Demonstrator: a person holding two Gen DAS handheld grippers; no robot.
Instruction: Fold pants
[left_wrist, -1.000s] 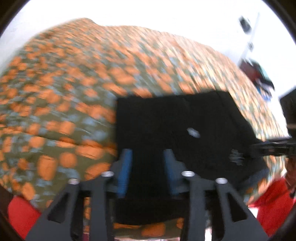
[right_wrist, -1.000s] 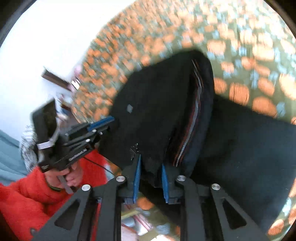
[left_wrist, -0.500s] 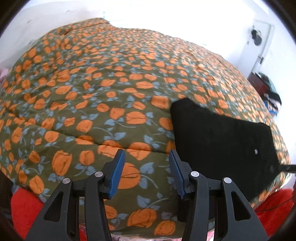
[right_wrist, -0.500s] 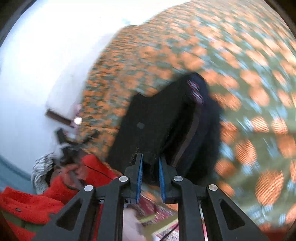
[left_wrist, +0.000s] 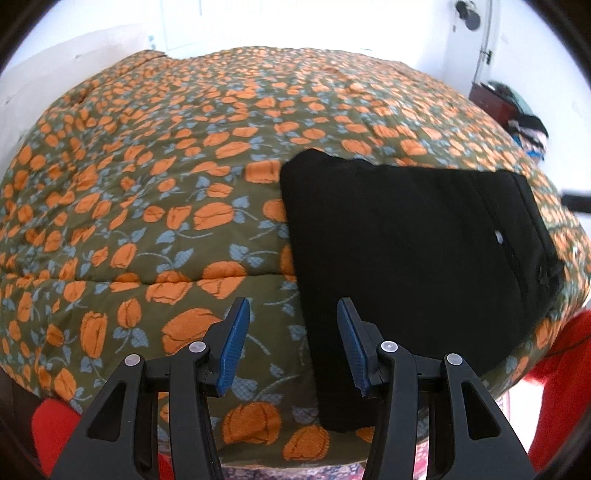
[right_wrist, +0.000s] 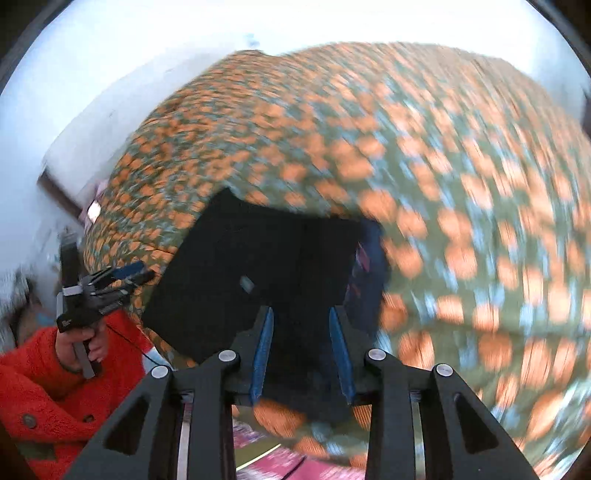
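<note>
The black pants (left_wrist: 413, 254) lie folded into a flat rectangle on the near right part of the bed. They also show in the right wrist view (right_wrist: 266, 273), which is blurred. My left gripper (left_wrist: 291, 332) is open and empty, held above the quilt just left of the pants' near edge. It also shows small at the left of the right wrist view (right_wrist: 125, 275). My right gripper (right_wrist: 301, 332) is open with the pants' near edge between and under its fingers, not clamped.
An olive quilt with orange flowers (left_wrist: 166, 177) covers the bed. My red sleeve (right_wrist: 55, 373) is at the lower left. A dark red cabinet with clothes on it (left_wrist: 513, 114) stands by the white wall at the right.
My left gripper let go of the pants and drew back to the left. My right gripper opened and released the pants, which now lie flat.
</note>
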